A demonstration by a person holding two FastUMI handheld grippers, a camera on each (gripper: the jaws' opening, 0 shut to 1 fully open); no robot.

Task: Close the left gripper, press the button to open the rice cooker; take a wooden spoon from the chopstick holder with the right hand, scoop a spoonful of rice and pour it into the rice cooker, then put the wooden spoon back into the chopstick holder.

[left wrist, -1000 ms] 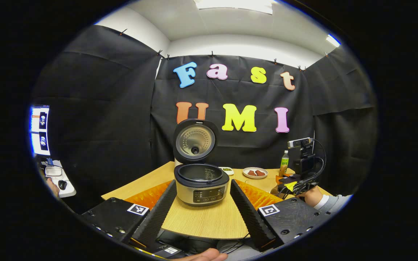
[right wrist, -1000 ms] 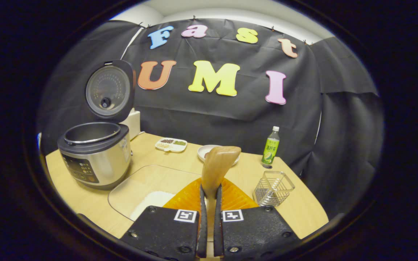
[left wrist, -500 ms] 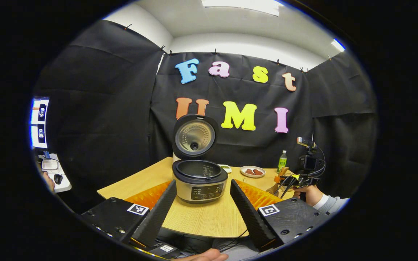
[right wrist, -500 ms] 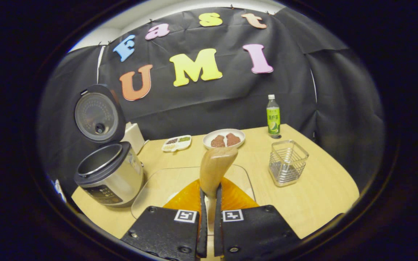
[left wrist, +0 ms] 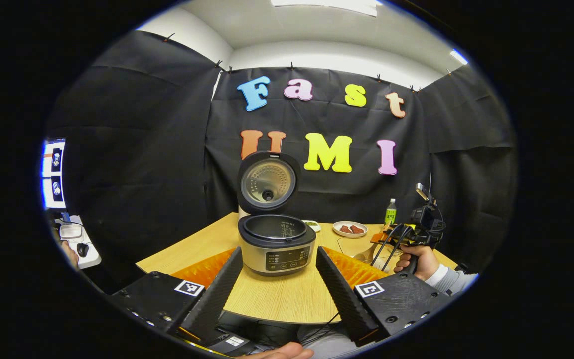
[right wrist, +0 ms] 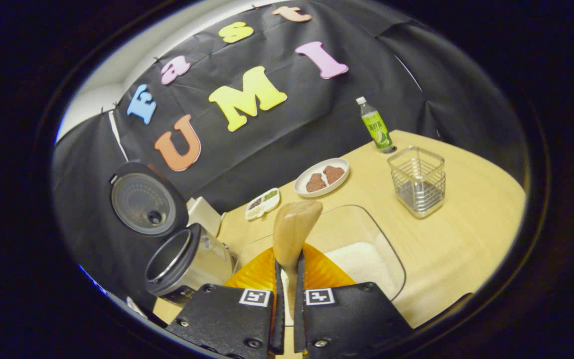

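Note:
The rice cooker [left wrist: 274, 247] stands on the table with its lid [left wrist: 267, 182] raised and its pot exposed. My left gripper [left wrist: 278, 254] hangs open in front of it, a finger on each side, touching nothing. My right gripper [right wrist: 288, 264] is shut on the handle of the wooden spoon [right wrist: 294, 227], whose bowl points forward above the near edge of a glass tray [right wrist: 381, 234] holding white rice [right wrist: 354, 259]. The wire chopstick holder [right wrist: 418, 180] stands to the right of the tray. The cooker [right wrist: 182, 262] lies low at the left. A hand [left wrist: 414, 257] holds the right gripper [left wrist: 419, 232].
A green bottle [right wrist: 376, 124] stands near the back wall. A white plate [right wrist: 322, 177] with brown pieces and a small divided dish [right wrist: 263, 203] sit behind the tray. Bare wooden table [right wrist: 466, 224] lies right of the tray. A side desk [left wrist: 75, 244] sits at the far left.
The right gripper has rolled and shifted right with the spoon, so the rice tray now lies under it and the cooker has slid to the lower left. The left gripper barely moved.

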